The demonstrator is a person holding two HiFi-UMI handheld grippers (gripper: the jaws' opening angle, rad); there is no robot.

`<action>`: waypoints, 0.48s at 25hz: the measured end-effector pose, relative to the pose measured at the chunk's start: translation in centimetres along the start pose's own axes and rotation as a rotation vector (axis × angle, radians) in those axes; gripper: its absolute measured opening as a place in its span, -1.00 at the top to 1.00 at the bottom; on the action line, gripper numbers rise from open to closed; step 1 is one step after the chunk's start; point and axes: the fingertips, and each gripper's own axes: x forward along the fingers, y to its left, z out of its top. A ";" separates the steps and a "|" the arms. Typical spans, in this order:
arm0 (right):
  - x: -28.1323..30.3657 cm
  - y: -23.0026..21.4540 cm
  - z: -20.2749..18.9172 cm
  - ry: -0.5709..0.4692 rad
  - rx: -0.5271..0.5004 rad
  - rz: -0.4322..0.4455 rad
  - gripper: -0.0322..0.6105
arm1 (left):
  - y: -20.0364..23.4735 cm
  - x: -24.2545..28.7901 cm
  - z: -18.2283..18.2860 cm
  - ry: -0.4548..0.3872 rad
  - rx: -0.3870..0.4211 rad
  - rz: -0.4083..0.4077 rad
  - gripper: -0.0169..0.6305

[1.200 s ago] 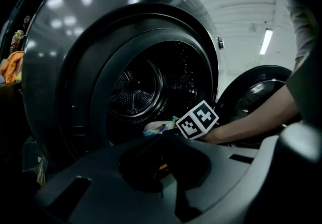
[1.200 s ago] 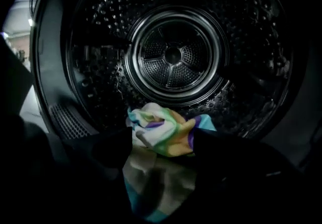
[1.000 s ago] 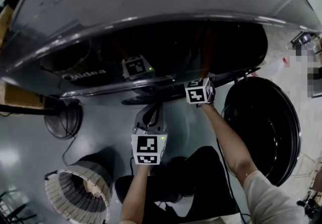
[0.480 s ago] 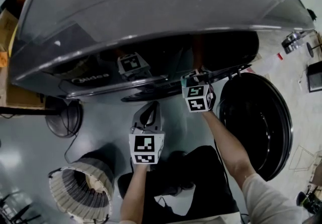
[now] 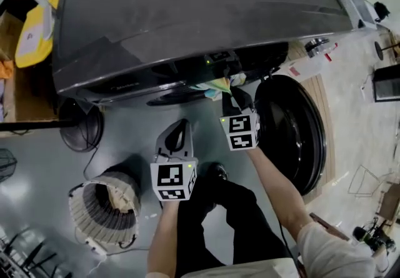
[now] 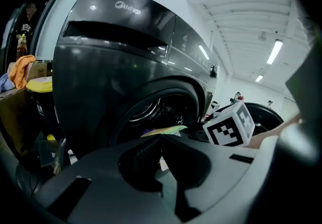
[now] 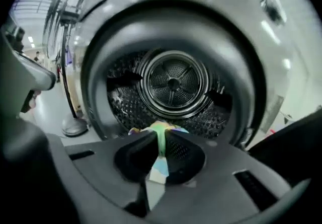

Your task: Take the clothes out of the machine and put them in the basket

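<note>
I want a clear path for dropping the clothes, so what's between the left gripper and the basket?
Nothing but bare grey floor lies between the left gripper and the basket. That stretch shows in the head view.

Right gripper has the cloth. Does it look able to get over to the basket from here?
Probably yes. The right gripper is shut on the cloth at the machine's opening, and the basket stands open-topped on the floor at the person's left. Only the left gripper sits between them.
</note>
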 end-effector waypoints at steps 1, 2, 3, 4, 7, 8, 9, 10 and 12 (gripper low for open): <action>-1.3 -0.1 0.8 -0.006 0.008 0.004 0.81 | -0.5 -0.8 0.9 0.002 0.001 0.003 0.89; -2.6 -0.2 1.6 -0.013 0.018 0.007 0.81 | -1.1 -1.7 1.7 0.004 0.002 0.006 0.89; -3.9 -0.4 2.4 -0.018 0.027 0.012 0.81 | -1.6 -2.5 2.6 0.004 0.002 0.009 0.89; -5.2 -0.5 3.3 -0.022 0.034 0.016 0.81 | -2.1 -3.2 3.5 0.004 0.001 0.012 0.89; -8.6 -0.8 6.1 -0.045 0.044 0.031 0.81 | -3.4 -5.2 6.4 -0.003 -0.002 0.022 0.89; -9.7 -1.0 7.1 -0.054 0.046 0.036 0.81 | -3.8 -5.8 7.3 -0.007 -0.003 0.025 0.89; -10.8 -1.3 8.1 -0.062 0.050 0.041 0.81 | -4.2 -6.4 8.2 -0.012 -0.003 0.029 0.89; -11.9 -1.5 9.1 -0.069 0.059 0.044 0.81 | -4.7 -7.1 9.1 -0.016 -0.003 0.033 0.89; -14.0 -1.9 10.8 -0.075 0.087 0.048 0.81 | -5.4 -8.4 11.0 -0.020 -0.001 0.044 0.89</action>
